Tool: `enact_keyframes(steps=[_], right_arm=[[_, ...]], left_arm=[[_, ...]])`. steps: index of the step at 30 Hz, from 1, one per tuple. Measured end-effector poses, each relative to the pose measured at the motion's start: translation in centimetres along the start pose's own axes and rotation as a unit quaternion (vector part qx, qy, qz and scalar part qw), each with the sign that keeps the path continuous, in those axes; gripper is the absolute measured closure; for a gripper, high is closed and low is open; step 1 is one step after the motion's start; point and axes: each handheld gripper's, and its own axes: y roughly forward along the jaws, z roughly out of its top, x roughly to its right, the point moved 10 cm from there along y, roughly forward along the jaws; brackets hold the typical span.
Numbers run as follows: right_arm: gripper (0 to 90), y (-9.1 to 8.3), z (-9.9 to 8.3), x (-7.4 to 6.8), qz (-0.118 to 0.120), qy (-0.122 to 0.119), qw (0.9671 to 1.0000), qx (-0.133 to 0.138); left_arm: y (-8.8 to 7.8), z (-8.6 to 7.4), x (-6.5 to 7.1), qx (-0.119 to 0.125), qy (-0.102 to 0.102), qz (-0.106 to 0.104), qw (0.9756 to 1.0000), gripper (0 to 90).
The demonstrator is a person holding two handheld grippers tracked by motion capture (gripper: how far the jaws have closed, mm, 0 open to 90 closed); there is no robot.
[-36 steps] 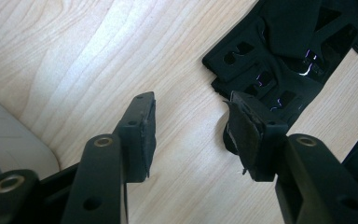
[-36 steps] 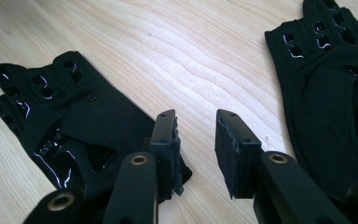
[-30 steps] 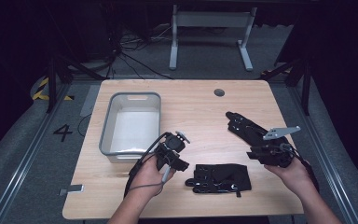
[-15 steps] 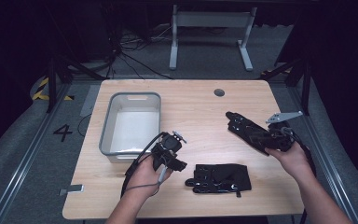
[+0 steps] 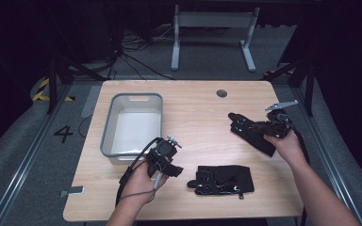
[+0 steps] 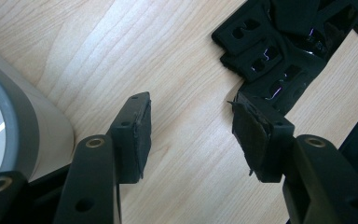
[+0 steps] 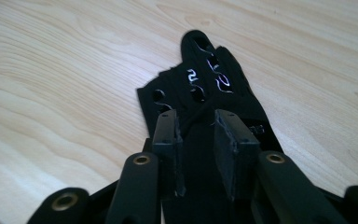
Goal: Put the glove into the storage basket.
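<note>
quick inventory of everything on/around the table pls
gloves: 2, black; far glove at the table's right under the right gripper, near glove at the front edge, middle.
bin: 1, grey, nothing seen inside, table's left.
table: 1, light wood, with a dark round hole at the back.
stand: 1, grey metal, on the floor behind.
left gripper: black, jaws apart over bare wood beside the bin.
right gripper: black, jaws straddling the far glove; a firm grip can't be confirmed.
</note>
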Motion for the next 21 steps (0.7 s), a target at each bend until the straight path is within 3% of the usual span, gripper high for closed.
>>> enact_keyframes(steps=[3,5,13,17,21], right_arm=[[70.2,1.3,-0.5,0.7,-0.012,-0.004,0.9998,-0.015],[69.4,1.6,-0.4,1.2,-0.015,0.0,0.9998,-0.011],[66.7,2.9,-1.4,3.6,-0.026,0.034,0.9987,-0.028],[67.1,3.2,-1.8,3.9,-0.026,0.039,0.9984,-0.031],[66.6,3.3,-1.8,4.9,-0.045,0.034,0.998,-0.029]], left_arm=[[0.1,-0.1,-0.1,-0.002,-0.002,0.001,1.0,47.5],[0.2,-0.1,-0.1,-0.003,-0.002,0.0,1.0,47.5],[0.6,0.1,0.1,-0.009,0.003,-0.004,0.9999,47.3],[0.5,0.2,0.1,-0.007,0.003,-0.003,1.0,47.6],[0.5,0.2,0.1,-0.008,0.002,-0.004,1.0,47.5]])
